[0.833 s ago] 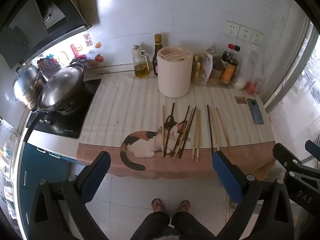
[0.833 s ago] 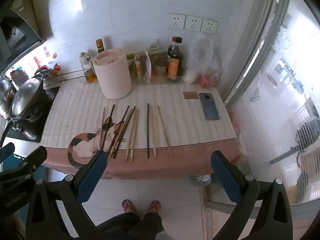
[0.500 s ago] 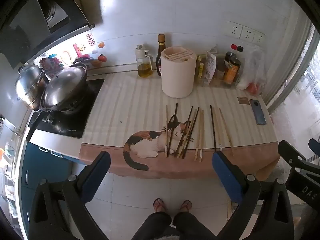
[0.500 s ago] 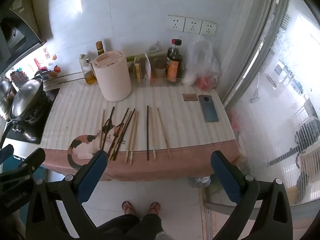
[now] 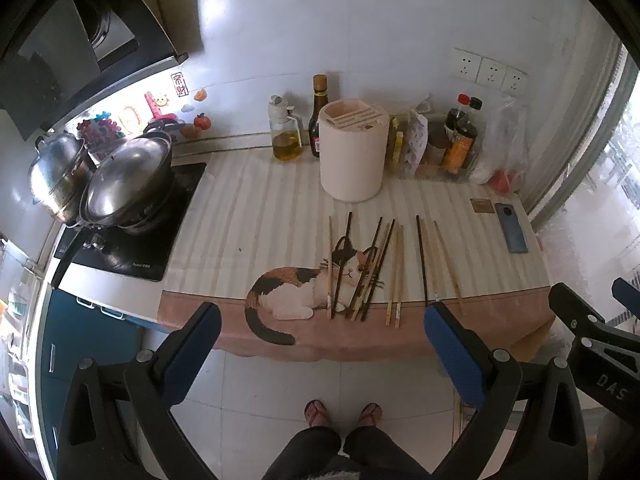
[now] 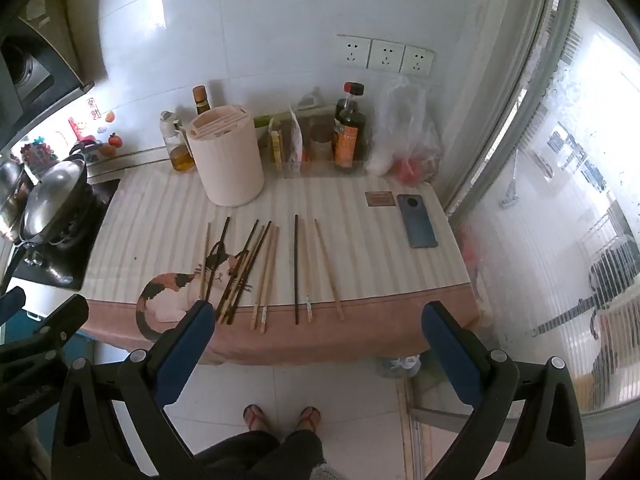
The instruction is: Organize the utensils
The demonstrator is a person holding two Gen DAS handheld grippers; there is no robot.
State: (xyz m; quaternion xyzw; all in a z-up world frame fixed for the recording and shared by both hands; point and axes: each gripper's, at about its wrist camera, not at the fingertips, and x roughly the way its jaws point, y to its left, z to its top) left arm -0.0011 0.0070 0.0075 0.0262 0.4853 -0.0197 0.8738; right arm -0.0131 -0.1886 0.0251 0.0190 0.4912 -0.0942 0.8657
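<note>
**Both tongs wide, chopsticks all laid out**

So I had my left tongs [image 5: 320,332] and right tongs [image 6: 318,320] spread wide with nothing in either, both hanging off the near edge of the surface [image 5: 256,208] above the floor. The chopsticks [image 5: 372,268] lay side by side on the cat-print mat [image 6: 160,220], tips pointing toward 12 o'clock, a few dark ones mixed with pale wooden ones. The cream slotted holder [image 5: 354,148] stood upright at 12 o'clock from them, well apart. A phone [image 6: 416,220] sat flat off toward 2 o'clock, pots [image 5: 124,184] at 10.
</note>
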